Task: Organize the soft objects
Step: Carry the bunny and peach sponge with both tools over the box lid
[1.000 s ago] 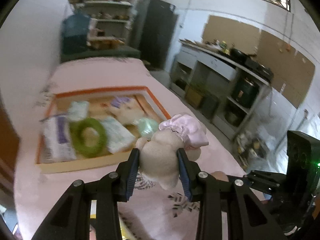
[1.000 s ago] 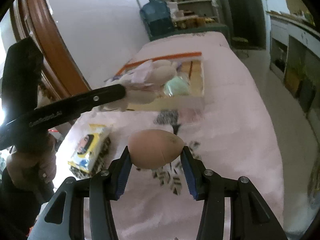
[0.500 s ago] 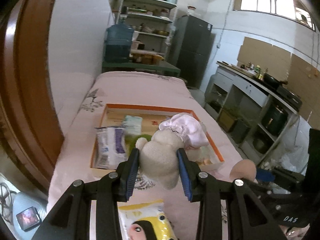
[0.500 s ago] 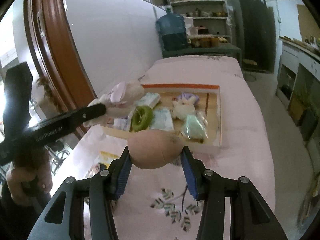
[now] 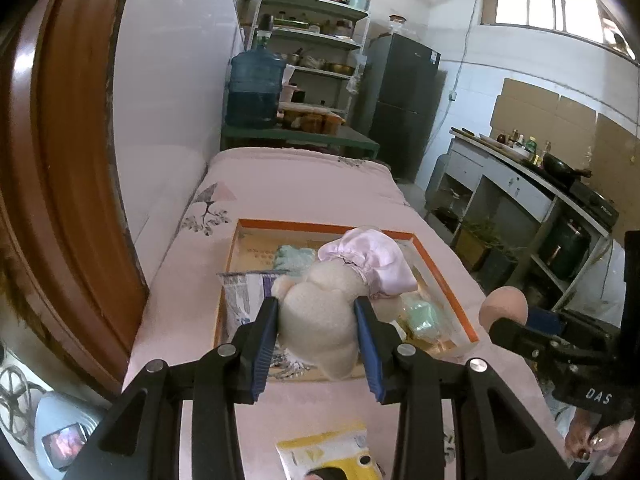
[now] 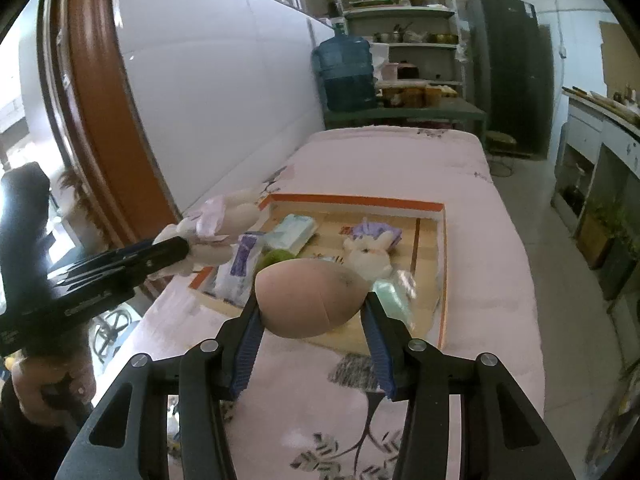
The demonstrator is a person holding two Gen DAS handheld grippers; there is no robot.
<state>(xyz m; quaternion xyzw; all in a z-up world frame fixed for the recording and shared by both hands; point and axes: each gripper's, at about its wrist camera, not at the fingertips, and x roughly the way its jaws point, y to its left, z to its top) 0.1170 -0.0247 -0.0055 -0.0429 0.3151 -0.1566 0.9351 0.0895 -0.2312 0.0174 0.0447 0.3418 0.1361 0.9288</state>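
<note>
left wrist: left hand-held gripper (image 5: 316,330) clamps plush toy (image 5: 320,316); right hand-held gripper (image 6: 312,322) clamps egg (image 6: 310,296).

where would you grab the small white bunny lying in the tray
Take the bunny across its plump body, coming from above with the jaws closing on its two sides. It lies flat on the tray floor, and a mint packet crowds its near side.

White walls enclose the room. A curved brown wooden frame (image 5: 60,168) stands at 9 o'clock. At 12 o'clock: a green shelf rack (image 5: 316,60), a blue water jug (image 5: 254,92) and a dark refrigerator (image 5: 400,104). A counter (image 5: 532,196) runs at 3 o'clock. A window (image 5: 548,4) at 1 o'clock admits daylight.
</note>
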